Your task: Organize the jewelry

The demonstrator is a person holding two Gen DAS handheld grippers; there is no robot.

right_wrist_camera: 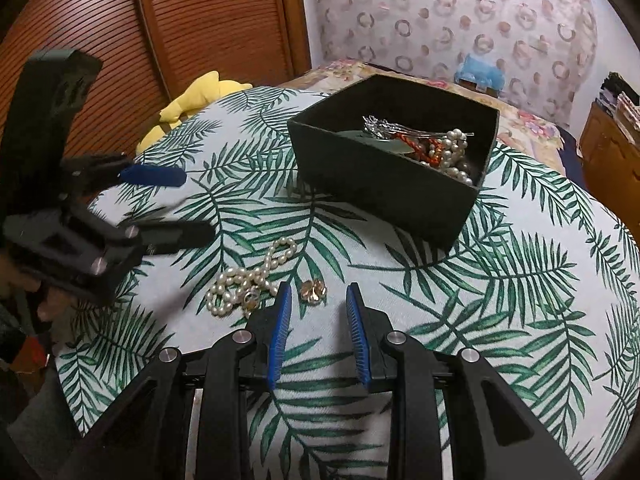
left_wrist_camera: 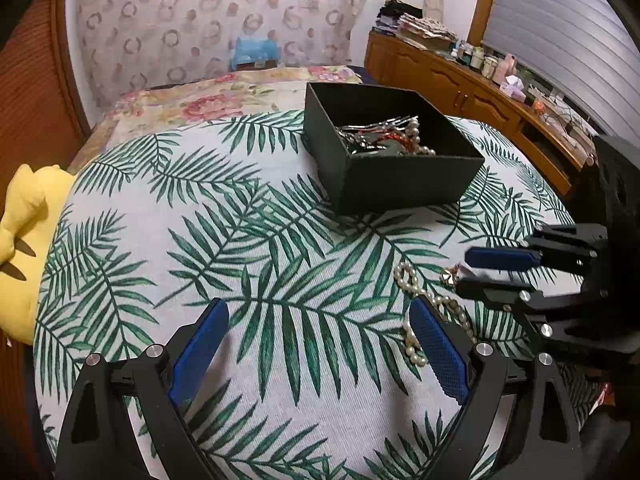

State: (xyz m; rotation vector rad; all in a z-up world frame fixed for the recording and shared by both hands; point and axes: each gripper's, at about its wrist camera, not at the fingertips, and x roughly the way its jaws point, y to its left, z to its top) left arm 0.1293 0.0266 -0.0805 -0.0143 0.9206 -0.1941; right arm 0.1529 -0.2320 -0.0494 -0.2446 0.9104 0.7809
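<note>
A black open box [left_wrist_camera: 396, 184] [right_wrist_camera: 384, 192] on the palm-print cloth holds pearls, silver pins and red beads [right_wrist_camera: 440, 148]. A pearl strand [right_wrist_camera: 248, 276] [left_wrist_camera: 428, 304] lies loose on the cloth, with a small gold brooch [right_wrist_camera: 313, 290] [left_wrist_camera: 450, 276] beside it. My right gripper [right_wrist_camera: 316, 296] [left_wrist_camera: 464, 266] is open, its tips on either side of the brooch, just above the cloth. My left gripper [left_wrist_camera: 316, 312] [right_wrist_camera: 196, 204] is wide open and empty, its right finger over the pearl strand.
The cloth [left_wrist_camera: 248, 240] covers a round table. A yellow plush [left_wrist_camera: 24, 216] [right_wrist_camera: 192, 100] lies at its far left edge. A floral bed [left_wrist_camera: 224, 92] lies behind, a wooden dresser [left_wrist_camera: 480, 96] with clutter at the right, slatted doors [right_wrist_camera: 192, 24] at the left.
</note>
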